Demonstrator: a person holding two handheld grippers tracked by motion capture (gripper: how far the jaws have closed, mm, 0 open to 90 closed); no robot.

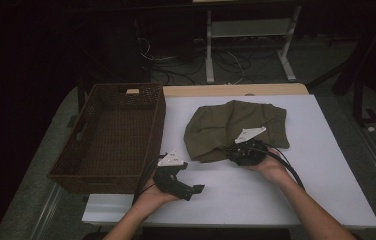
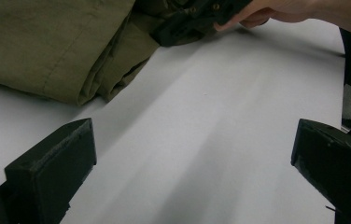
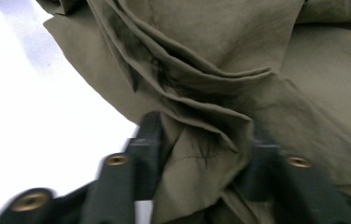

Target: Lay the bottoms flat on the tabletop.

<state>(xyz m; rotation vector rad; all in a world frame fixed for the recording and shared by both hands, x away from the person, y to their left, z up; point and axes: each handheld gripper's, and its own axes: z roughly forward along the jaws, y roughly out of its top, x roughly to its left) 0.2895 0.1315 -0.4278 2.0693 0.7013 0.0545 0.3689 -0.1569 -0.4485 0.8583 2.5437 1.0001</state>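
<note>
Lying crumpled on the white counter (image 1: 296, 195), just right of the brown woven basket (image 1: 101, 175): a soft olive-green cloth garment (image 1: 236, 127). Right tool (image 3: 201, 158) pinching a thick bunch of folds at the near edge of the garment, cloth squeezed between the two black jaws. Left tool (image 1: 196, 190) resting low on the bare counter, jaws spread wide, nothing between them, a little way from the cloth.

Looks like the start of lifting or folding the garment. Good way to do it: keep the right pinch tight so the folds don't slip out. Bring the left tool over to the near left corner of the cloth, slide one jaw under the edge, then close on just a layer or two. Lift both sides together and slowly, so nothing drags or bunches. Mind the basket wall close by.
</note>
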